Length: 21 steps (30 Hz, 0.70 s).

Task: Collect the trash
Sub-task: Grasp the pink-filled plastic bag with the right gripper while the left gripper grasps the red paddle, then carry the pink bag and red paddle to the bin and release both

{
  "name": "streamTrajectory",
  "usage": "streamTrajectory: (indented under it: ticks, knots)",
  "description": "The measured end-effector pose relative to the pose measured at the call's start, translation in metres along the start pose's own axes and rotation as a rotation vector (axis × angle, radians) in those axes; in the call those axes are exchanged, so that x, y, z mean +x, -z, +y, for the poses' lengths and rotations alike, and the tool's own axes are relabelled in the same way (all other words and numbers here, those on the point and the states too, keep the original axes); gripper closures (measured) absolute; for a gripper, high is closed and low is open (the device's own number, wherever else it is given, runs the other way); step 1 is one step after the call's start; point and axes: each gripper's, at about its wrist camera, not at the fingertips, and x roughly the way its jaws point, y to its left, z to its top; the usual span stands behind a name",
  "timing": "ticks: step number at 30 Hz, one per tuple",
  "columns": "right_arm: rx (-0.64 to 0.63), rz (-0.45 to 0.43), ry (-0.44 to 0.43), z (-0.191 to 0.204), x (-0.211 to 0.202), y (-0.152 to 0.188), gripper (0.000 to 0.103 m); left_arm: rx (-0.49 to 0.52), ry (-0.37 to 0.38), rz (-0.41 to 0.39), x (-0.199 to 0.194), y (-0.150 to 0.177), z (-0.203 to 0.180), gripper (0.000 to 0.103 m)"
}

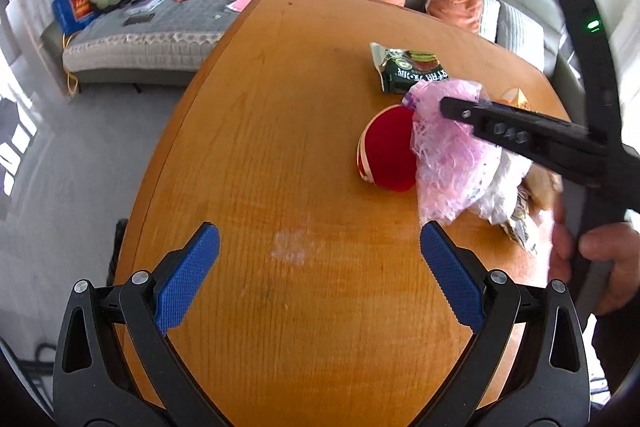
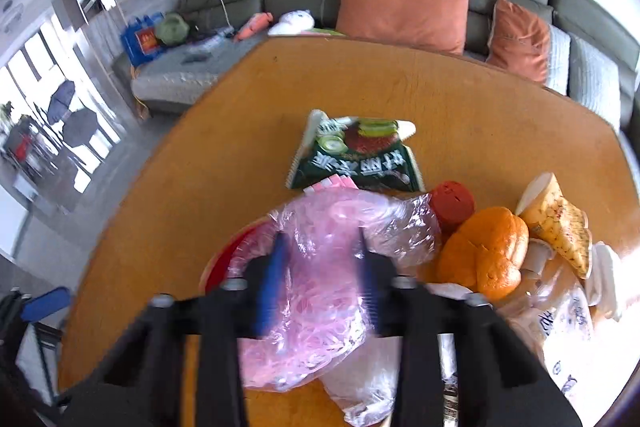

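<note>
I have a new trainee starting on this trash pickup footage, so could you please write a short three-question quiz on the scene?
1. True or false: the left tongs are gripping the red round object.
2. What do the right tongs hold? A) the green snack packet B) the pink plastic bag C) the orange fruit
3. Fill in: the trash lies on a wooden ____.

Key
1. False: they stand open over bare wood, holding nothing.
2. B: the blue pads are closed on the crumpled pink bag.
3. table
</note>
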Motion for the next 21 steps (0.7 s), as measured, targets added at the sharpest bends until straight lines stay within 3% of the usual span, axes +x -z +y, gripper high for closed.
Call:
streamTrajectory:
  ticks: [6,11,20,21]
  knots:
    - [-0.003,-0.122,0.04,0.001,-0.042,-0.029,0.083,0.047,0.024,-0.003,0.023,-0.027,-0.016,0.006]
    - [0.033,-0.174,0.067,-0.012,-0.06,-0.049,0.083,0.089,0.058,0.028,0.049,-0.049,-0.031,0.006]
    - [0.055,-0.164,0.082,-0.03,-0.051,-0.06,0.083,0.194,0.074,0.113,0.102,-0.06,-0.055,0.007]
    - [0.055,-0.162,0.084,-0.03,-0.05,-0.061,0.083,0.201,0.072,0.113,0.105,-0.059,-0.057,0.014]
